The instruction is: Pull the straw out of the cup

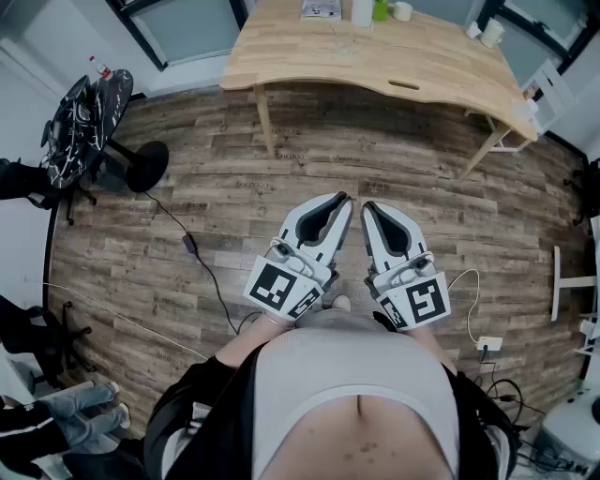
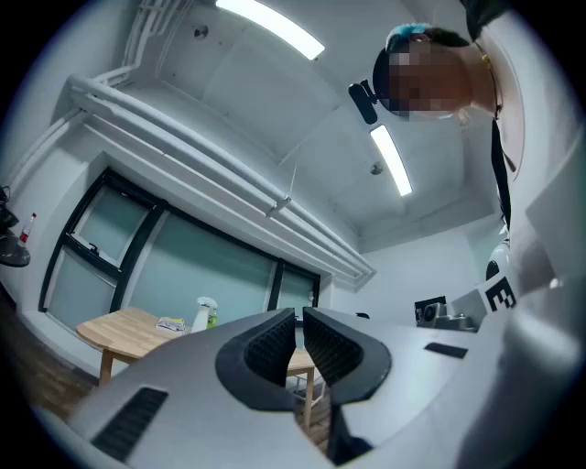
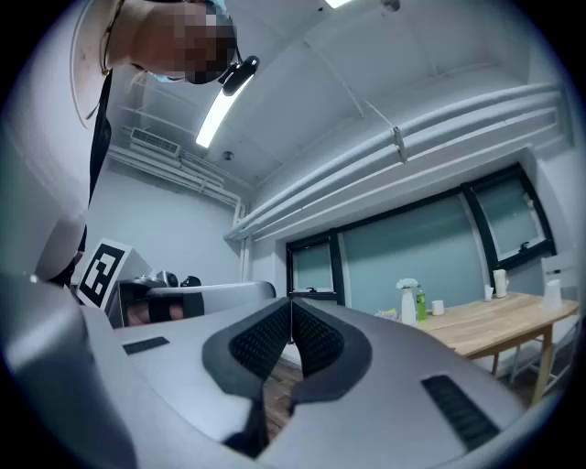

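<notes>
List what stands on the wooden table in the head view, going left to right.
Flat printed packet → white spray bottle → green bottle → small white cup → tall white cup, far right.

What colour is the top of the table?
The table top is light wood; the head view shows it best.

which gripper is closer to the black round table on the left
Left. The left gripper has the black round table far off to its left across the floor; the right gripper is beside it, on the side away from the table.
</notes>
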`<state>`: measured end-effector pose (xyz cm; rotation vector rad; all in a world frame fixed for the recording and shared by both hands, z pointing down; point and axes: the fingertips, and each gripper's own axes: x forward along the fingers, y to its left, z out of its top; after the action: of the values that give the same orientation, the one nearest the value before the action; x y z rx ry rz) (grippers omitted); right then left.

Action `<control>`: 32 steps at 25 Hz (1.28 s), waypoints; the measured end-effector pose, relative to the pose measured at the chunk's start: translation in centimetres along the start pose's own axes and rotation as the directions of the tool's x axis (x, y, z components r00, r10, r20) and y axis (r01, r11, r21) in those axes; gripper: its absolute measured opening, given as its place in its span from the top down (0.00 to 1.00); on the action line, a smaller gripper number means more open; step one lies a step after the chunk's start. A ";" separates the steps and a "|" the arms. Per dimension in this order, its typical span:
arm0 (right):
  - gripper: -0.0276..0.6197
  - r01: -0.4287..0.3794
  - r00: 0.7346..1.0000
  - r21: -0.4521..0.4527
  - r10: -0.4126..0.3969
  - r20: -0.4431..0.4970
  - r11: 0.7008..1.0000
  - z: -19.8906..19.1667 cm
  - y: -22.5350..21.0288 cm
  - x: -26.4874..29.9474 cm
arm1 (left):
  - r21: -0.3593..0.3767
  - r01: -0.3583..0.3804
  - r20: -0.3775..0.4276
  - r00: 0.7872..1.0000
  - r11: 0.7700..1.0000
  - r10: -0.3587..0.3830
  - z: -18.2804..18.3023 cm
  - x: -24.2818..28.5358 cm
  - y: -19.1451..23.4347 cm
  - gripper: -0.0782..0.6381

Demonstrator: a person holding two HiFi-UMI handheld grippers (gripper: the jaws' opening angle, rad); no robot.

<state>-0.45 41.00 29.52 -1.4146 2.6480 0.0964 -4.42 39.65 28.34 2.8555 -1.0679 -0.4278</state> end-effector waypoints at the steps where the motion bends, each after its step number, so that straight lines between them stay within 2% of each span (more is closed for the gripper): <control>1: 0.91 -0.004 1.000 -0.003 0.004 0.000 1.000 0.1 0.2 0.1 | 0.001 0.000 0.003 1.000 1.000 0.000 0.1 -0.1 0.0 0.85; 12: 0.91 -0.006 1.000 0.002 0.006 0.023 1.000 0.3 0.7 0.3 | 0.002 -0.012 0.017 1.000 1.000 0.012 0.4 -0.8 0.5 0.85; 19: 0.91 -0.006 1.000 0.039 0.006 0.016 0.999 0.1 1.5 1.2 | -0.018 -0.009 0.018 1.000 1.000 0.010 0.7 -1.5 1.3 0.85; 32: 0.91 0.052 0.997 0.083 -0.056 0.049 0.995 -1.0 4.0 2.6 | -0.026 0.011 0.015 1.000 1.000 -0.011 0.7 -4.3 3.8 0.85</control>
<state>-5.25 40.96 30.06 -1.4361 2.5400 0.0181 -10.08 39.60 29.21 2.8414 -1.0413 -0.4615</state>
